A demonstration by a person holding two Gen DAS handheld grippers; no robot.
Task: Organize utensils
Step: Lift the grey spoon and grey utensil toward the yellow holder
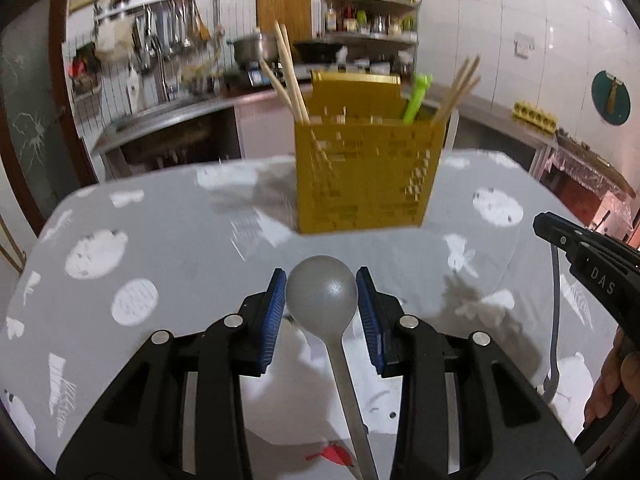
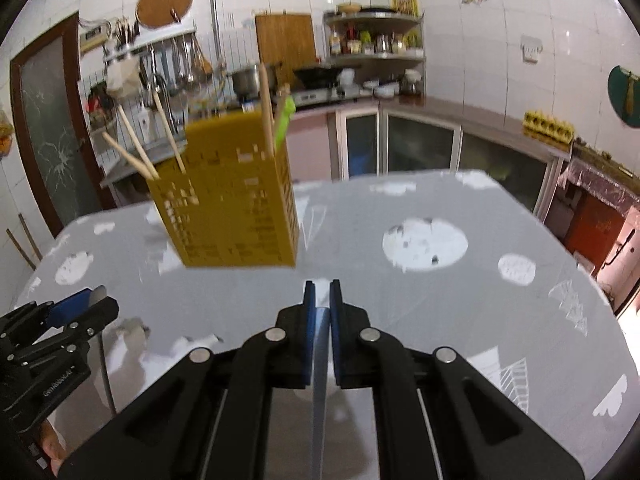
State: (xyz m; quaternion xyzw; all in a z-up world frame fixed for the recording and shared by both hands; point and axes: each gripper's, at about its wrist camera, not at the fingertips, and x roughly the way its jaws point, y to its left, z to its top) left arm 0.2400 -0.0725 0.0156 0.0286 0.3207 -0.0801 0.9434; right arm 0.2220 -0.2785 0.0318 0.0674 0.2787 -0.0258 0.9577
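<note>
A yellow perforated utensil holder (image 1: 366,176) stands on the table with wooden chopsticks (image 1: 289,74) and a green utensil (image 1: 416,98) in it; it also shows in the right wrist view (image 2: 232,200). My left gripper (image 1: 322,300) is shut on a grey metal spoon (image 1: 322,294), bowl between the blue pads, handle hanging down. My right gripper (image 2: 322,312) is shut on a thin metal utensil handle (image 2: 320,380), which hangs below it in the left wrist view (image 1: 554,320). Both grippers are held above the table, short of the holder.
The table has a grey cloth with white prints (image 1: 180,248). Behind it run a kitchen counter (image 2: 460,120), a hanging utensil rack (image 1: 160,40) and corner shelves (image 2: 376,40). A door with cracked glass (image 2: 52,148) is at the left.
</note>
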